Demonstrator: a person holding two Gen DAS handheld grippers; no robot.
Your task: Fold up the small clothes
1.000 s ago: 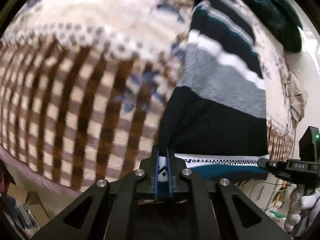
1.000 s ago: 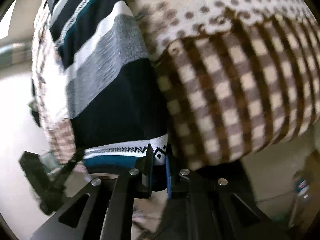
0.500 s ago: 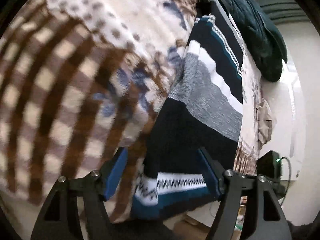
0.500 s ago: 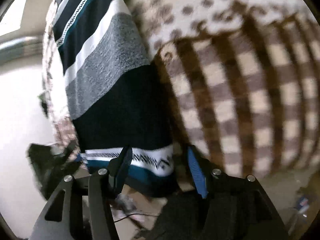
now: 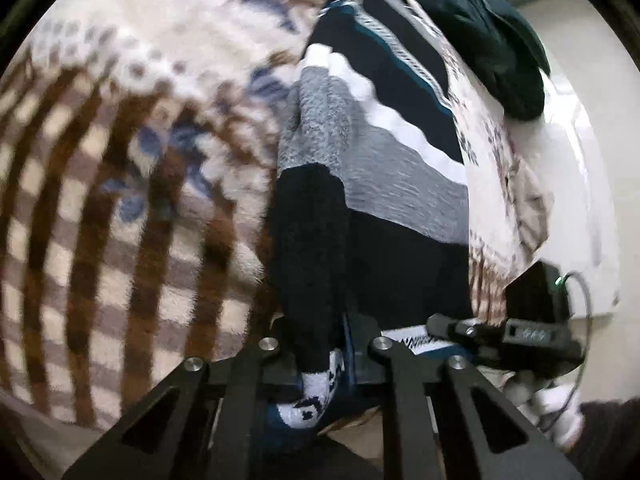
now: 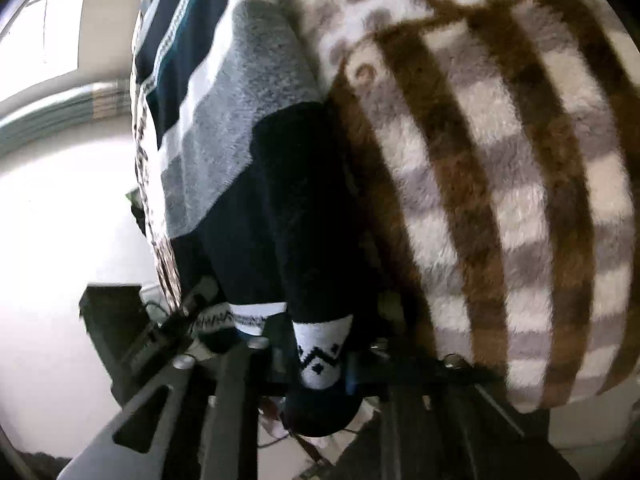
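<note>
1. Striped sweater (image 5: pixel 372 168) lies on the fleecy checked blanket (image 5: pixel 100 208).
2. My left gripper (image 5: pixel 320 360) pinches its hem corner.
3. My right gripper (image 6: pixel 316 360) likewise; fabric hides my fingertips.

The sweater (image 5: pixel 384 184) lies spread on my bed, a knit in wide bands: black at the hem end, then grey, a white stripe, more dark navy, and thin teal and patterned lines farther up. Its hem is white with a black zigzag above a teal edge. Both near hem corners are bunched up and lifted off the bed, the fabric drawn into thick vertical folds toward me. In my right view the sweater (image 6: pixel 248 160) shows the same bands, the raised corner hanging as a dark roll ending in zigzag trim.
</note>
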